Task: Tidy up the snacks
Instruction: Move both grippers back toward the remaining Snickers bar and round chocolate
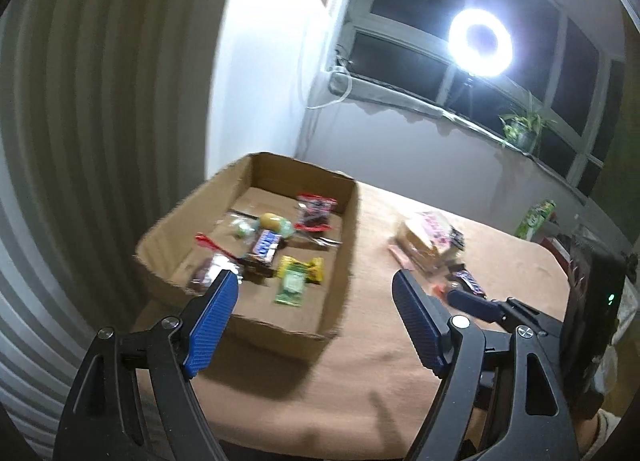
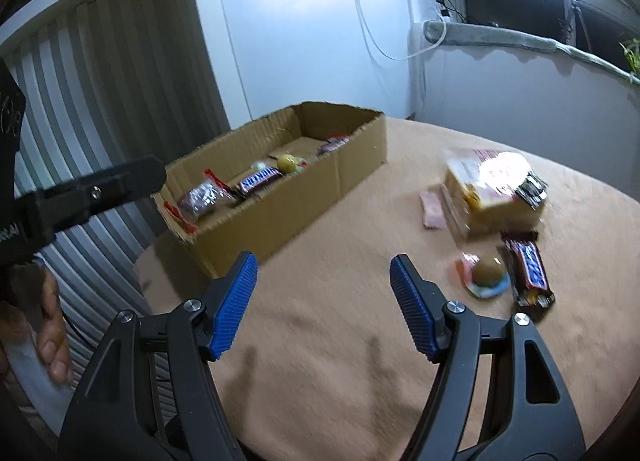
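You are working over a table (image 2: 320, 341) under a tan cloth, and very little writing is reading clearly — the motion blur is smearing most labels. The brown bar (image 2: 528, 275) lying on the cloth is showing white block letters on a blue band edged in red, too blurred to spell out; a second bar (image 1: 264, 249) of the same look is lying inside the box (image 1: 340, 261). The open cardboard box is sitting at the table's far left, holding that bar, a green-and-yellow packet (image 1: 298, 279), a clear red-topped packet (image 1: 314, 213) of dark pieces, another clear packet (image 1: 210, 271) near the front wall, and a yellowish ball (image 1: 270, 221) in wrap. On the cloth to the right, well apart from the box, a tan pack (image 2: 496, 189) with pink print is glaring under the ring light (image 1: 480, 43), with a pink wrapper (image 2: 432, 209) beside it and a wrapped ball (image 2: 488, 275) just beside the bar. Your left gripper (image 1: 314, 287) is hanging wide and empty, one finger over the box's near edge. Your right gripper (image 2: 323, 275) is also standing wide over bare cloth — nothing between its blue pads (image 2: 236, 305).
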A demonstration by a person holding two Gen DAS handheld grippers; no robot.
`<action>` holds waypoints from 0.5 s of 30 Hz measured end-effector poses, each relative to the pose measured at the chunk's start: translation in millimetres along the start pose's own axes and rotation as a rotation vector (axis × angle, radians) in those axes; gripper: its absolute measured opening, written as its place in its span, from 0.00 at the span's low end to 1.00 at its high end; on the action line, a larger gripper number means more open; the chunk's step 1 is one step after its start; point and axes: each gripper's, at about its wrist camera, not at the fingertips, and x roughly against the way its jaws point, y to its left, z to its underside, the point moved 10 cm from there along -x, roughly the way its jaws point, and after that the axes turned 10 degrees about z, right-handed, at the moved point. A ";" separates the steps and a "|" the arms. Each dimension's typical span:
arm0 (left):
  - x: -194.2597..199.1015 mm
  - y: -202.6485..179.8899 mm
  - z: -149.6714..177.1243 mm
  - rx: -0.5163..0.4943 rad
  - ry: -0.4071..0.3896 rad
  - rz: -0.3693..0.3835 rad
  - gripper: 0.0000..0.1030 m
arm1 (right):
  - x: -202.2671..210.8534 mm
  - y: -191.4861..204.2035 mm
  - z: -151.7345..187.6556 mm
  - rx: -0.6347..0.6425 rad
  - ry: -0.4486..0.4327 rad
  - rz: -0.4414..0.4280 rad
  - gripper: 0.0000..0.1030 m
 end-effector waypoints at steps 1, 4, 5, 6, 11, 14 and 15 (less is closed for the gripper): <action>-0.8 -4.2 0.4 -0.009 0.003 0.002 0.77 | 2.1 -5.9 3.2 -0.007 0.005 0.006 0.70; -5.6 -16.6 1.8 -0.017 0.015 0.018 0.77 | 7.7 -20.2 6.5 -0.026 -0.004 0.021 0.70; -7.9 -21.1 2.4 -0.021 0.019 0.026 0.77 | 8.4 -23.7 7.6 -0.031 -0.003 0.026 0.70; -11.6 -26.3 3.7 -0.032 0.027 0.031 0.77 | 9.1 -28.9 9.1 -0.039 -0.001 0.031 0.70; -18.7 -45.8 12.5 -0.060 0.056 0.051 0.77 | 13.4 -54.9 13.1 -0.075 -0.007 0.064 0.70; -24.3 -55.5 16.9 -0.074 0.074 0.058 0.77 | 16.4 -70.7 15.7 -0.093 -0.009 0.083 0.70; -25.6 -58.9 18.2 -0.078 0.078 0.061 0.77 | 17.3 -75.7 15.8 -0.098 -0.011 0.090 0.70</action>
